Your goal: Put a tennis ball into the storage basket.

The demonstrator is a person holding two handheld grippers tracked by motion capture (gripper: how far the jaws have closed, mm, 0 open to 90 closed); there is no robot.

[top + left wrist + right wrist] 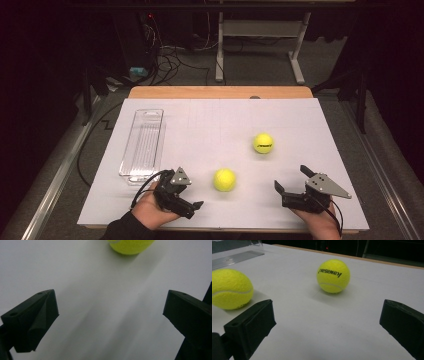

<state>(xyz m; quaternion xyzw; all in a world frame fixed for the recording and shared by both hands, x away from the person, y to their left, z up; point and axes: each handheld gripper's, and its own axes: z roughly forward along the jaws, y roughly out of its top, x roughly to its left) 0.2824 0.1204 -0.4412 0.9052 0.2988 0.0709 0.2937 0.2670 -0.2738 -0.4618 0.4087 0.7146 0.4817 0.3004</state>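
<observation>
Tennis ball (224, 180) sits near the table's front edge, between both grippers – touching neither. Left gripper (192, 197) hovers low beside it, jaws spread wide and empty; right gripper (291, 183) likewise, angled toward the second ball (263, 143) farther back. Clear tray (143, 145) lies off left, lengthwise front-to-back.

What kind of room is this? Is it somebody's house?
Probably not a house; it looks like a lab or workshop. Tangled cables lie on the floor beyond the white-topped table, another desk frame stands behind, and a person's hands hold the left gripper and right gripper.
</observation>
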